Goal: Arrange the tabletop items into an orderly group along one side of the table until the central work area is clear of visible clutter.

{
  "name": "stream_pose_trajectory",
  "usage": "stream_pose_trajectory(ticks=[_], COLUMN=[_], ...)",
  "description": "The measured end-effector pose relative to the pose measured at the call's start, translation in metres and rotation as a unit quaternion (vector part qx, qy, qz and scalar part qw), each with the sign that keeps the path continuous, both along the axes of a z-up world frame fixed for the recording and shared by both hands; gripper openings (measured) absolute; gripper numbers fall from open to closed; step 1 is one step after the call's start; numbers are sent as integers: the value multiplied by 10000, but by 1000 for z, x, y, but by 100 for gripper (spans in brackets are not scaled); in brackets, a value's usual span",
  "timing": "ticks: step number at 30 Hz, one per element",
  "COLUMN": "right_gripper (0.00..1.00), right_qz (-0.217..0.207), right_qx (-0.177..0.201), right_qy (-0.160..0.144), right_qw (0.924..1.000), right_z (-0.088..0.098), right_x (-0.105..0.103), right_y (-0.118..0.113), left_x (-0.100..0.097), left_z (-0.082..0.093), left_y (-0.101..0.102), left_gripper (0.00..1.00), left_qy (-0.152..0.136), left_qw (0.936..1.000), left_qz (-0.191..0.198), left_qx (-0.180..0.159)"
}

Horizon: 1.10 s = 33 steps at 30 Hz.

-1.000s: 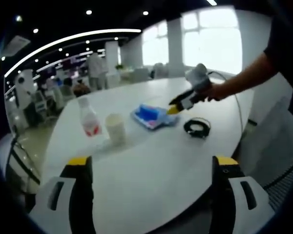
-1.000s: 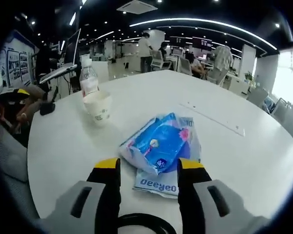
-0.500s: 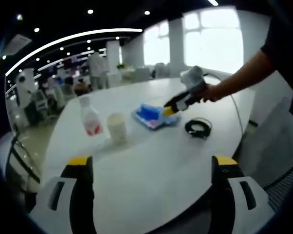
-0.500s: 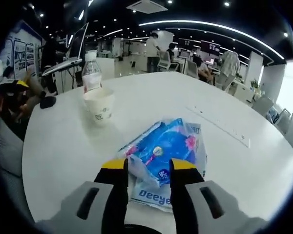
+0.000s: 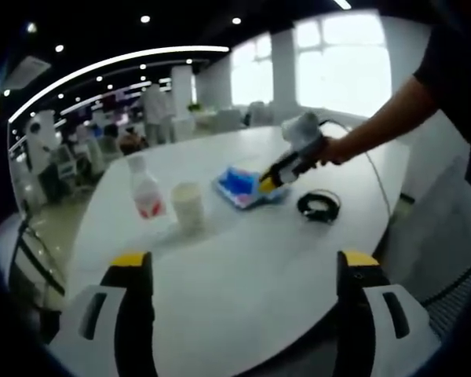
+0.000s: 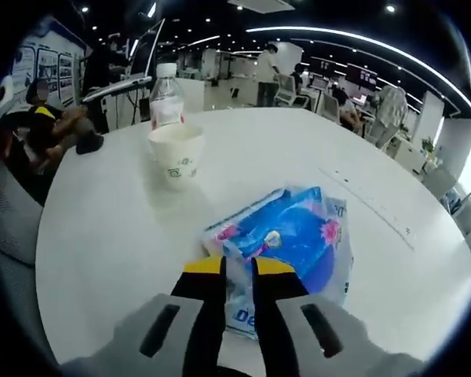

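Both claws differ sharply: the left gripper (image 5: 239, 267) hangs wide open and empty over the near rim of the white round table (image 5: 243, 275), while the right gripper (image 6: 237, 271) is pinched nearly closed on the edge of the blue packet (image 6: 286, 239), a crinkly, glossy plastic pack lying flat mid-table. From the left gripper view, running left to right, stand a clear plastic bottle (image 5: 144, 191) with a red label, a white paper cup (image 5: 188, 206) just beside it, the packet (image 5: 242, 184), then a coiled black cable (image 5: 318, 206). Up close, the right gripper view shows printed lettering on the cup (image 6: 179, 155), with the bottle (image 6: 166, 100) touching behind it.
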State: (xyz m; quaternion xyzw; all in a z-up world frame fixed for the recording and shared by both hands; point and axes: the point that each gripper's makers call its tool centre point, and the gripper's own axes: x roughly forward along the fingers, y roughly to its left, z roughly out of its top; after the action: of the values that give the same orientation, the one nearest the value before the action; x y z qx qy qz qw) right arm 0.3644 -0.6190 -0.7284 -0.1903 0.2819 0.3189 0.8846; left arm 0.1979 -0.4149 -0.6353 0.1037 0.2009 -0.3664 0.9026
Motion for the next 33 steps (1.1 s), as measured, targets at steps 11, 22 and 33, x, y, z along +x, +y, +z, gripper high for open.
stream_pose_trajectory(ticks=[11, 22, 33], right_gripper=[0, 0, 0], right_qz=[608, 571, 540], right_qx=[-318, -351, -359], right_qy=[-421, -628, -836], right_qw=[9968, 9958, 9944], right_z=[16, 27, 42], right_x=[-4, -5, -3], right_y=[13, 12, 10], left_x=[1, 0, 1], left_z=[1, -1, 1], left_y=[1, 0, 1], left_gripper=[92, 93, 95], left_qy=[-34, -2, -4], left_qw=[10000, 10000, 10000], left_qz=[3, -37, 2], left_qx=[11, 25, -35])
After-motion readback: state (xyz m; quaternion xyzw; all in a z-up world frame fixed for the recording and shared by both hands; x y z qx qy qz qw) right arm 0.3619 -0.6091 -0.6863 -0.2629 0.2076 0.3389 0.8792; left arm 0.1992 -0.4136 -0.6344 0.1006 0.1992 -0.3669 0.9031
